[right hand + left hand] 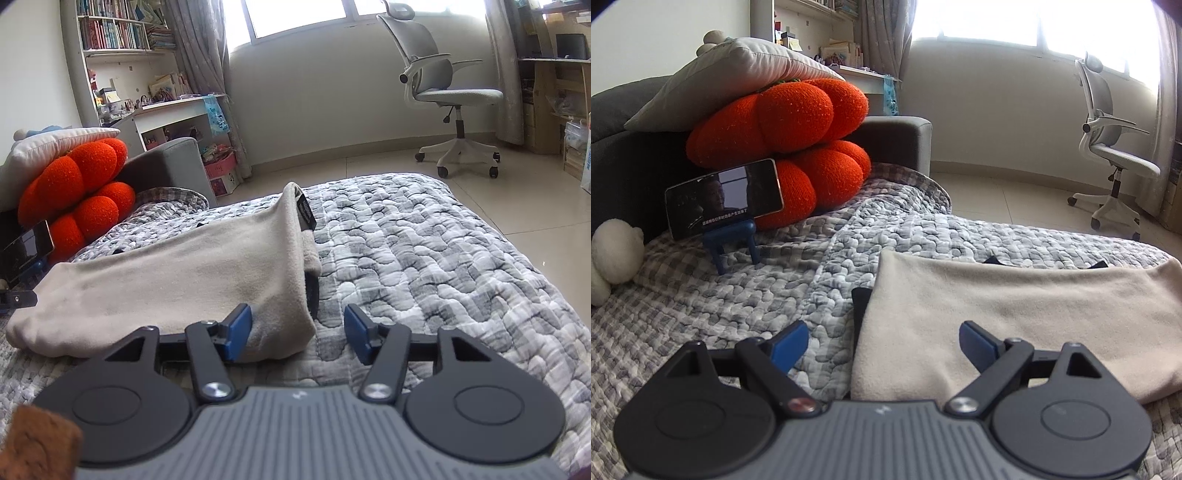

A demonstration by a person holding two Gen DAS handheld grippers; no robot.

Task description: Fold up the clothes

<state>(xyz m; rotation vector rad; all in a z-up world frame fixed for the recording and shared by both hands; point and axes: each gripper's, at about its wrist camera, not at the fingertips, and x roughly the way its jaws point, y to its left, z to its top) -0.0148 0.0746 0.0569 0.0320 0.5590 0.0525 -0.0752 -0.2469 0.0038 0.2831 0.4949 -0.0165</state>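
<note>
A beige folded garment (1015, 314) lies on the grey-and-white quilt (720, 314), with black fabric showing at its edges. In the left wrist view my left gripper (882, 345) stands wide open over the garment's near left corner; its pads touch nothing. From the right wrist the same garment (177, 280) lies flat, and a black label (306, 216) sticks up at its raised far corner. My right gripper (297, 332) is open, its jaws on either side of the garment's near right corner without pressing it.
Orange pumpkin cushions (783, 147) and a white pillow (731, 77) lean on the grey sofa arm. A phone on a blue stand (726, 197) sits on the quilt, a white plush toy (613, 258) at the left. An office chair (443, 96) stands on the tiled floor.
</note>
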